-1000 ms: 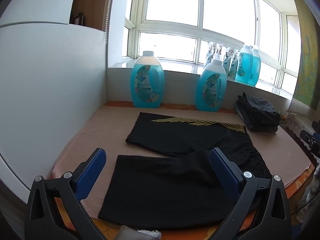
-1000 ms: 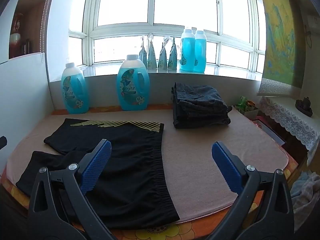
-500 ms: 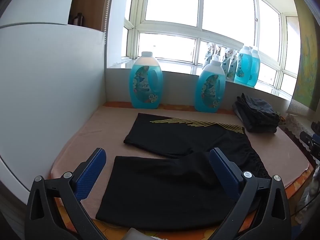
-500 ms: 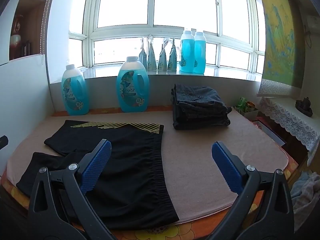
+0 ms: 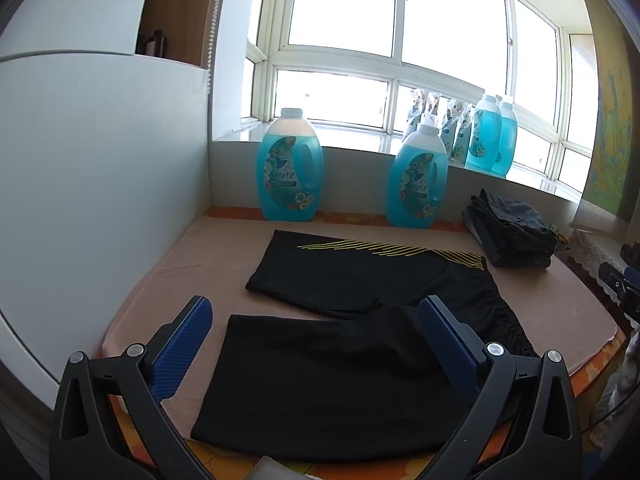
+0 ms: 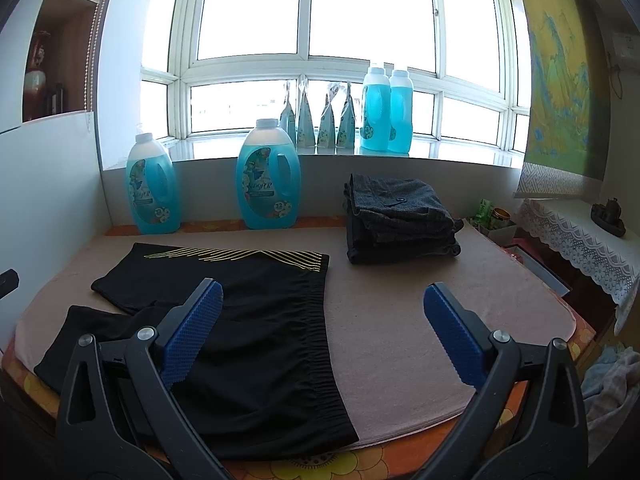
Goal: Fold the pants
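My left gripper [image 5: 316, 344] is spread wide and holds nothing, hovering over the near leg of the black pants [image 5: 344, 376], which lie flat on the bench [image 5: 192, 256]. My right gripper [image 6: 322, 326] is equally wide and empty above the waistband edge. Bare bench lies to the right of the waistband, up to the folded dark clothes [image 6: 400, 220].

1. The left gripper [image 5: 314, 344] has two black plastic arms with triangular cut-outs near their bases.
2. Its fingers [image 5: 180, 346] carry blue pads with a fine ribbed texture.
3. Round silver screws sit at the arm joints.
4. The right gripper [image 6: 320, 328] looks the same: black arms, blue textured fingers [image 6: 454, 338], silver screws, triangular cut-outs.
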`<state>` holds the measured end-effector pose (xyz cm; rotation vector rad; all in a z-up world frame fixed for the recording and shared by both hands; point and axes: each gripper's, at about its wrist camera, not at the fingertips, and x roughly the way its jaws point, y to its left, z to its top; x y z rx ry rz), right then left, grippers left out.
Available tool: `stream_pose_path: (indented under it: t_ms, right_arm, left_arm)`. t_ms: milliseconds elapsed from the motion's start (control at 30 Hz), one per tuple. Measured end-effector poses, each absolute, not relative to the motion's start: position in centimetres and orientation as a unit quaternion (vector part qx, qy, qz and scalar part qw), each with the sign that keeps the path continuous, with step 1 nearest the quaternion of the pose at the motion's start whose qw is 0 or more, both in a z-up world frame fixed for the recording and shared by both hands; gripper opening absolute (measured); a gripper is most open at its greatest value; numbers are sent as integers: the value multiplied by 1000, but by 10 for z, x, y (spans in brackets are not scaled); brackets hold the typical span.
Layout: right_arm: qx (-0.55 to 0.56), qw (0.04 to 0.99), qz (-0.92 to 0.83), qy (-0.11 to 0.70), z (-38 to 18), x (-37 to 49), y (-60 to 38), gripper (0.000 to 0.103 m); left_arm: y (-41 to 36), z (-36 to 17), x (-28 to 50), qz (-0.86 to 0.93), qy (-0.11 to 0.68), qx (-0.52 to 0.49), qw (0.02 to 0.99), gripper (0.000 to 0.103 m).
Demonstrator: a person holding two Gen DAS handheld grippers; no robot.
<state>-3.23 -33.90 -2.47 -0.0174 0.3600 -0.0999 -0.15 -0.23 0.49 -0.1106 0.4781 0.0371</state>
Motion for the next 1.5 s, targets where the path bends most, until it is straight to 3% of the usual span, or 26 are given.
stream_pose_path:
  t_ms: [1500]
  right_arm:
    - [-9, 982, -49, 180, -29, -32, -339, 102]
  left_arm:
    - [-7, 6, -1, 16, 238, -53, 970, 102]
